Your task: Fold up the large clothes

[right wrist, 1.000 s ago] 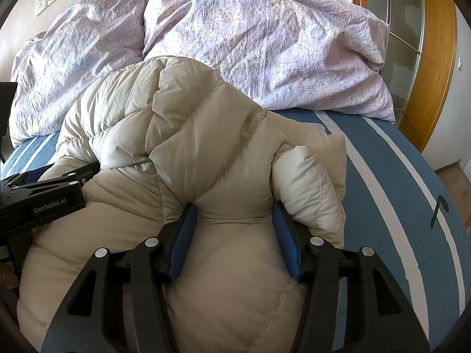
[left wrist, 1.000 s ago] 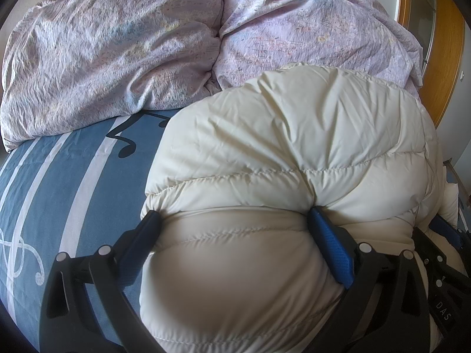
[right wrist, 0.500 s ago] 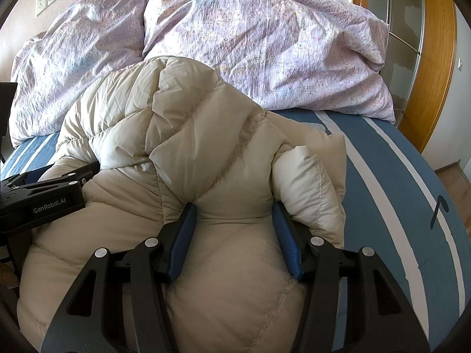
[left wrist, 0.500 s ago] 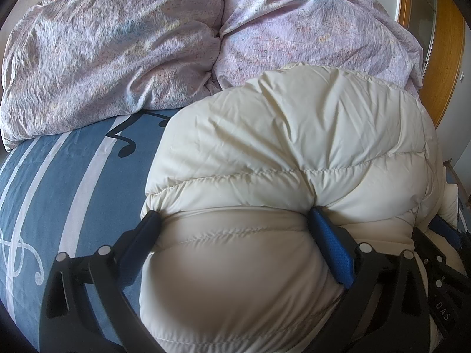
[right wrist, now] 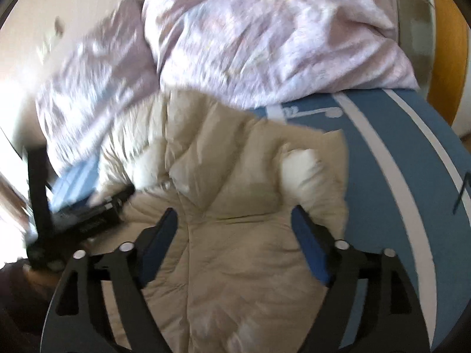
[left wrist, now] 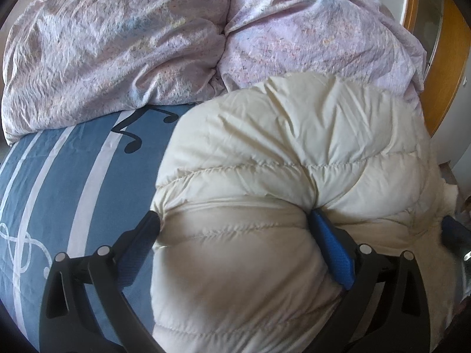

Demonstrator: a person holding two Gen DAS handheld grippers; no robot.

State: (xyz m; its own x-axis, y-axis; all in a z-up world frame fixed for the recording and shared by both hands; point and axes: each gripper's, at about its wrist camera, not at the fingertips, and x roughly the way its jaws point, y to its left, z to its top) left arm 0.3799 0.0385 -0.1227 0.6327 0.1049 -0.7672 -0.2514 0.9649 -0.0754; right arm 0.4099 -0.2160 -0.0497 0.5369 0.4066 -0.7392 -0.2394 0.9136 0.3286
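With the left gripper [left wrist: 235,229] pinching the down jacket [left wrist: 294,153], the right gripper [right wrist: 234,220], jaws opening off it, should lift clear without dragging the fold.

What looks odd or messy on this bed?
The cream jacket lies bunched in a puffy heap, a flap sticking up. Behind it, the lilac duvet is crumpled. Nothing looks torn or spilled.

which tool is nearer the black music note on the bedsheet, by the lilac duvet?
Left. The left tool grips the cream puffer jacket just below-right of the note. The right tool, jaws opening over the jacket, sits on the jacket's far side from it.
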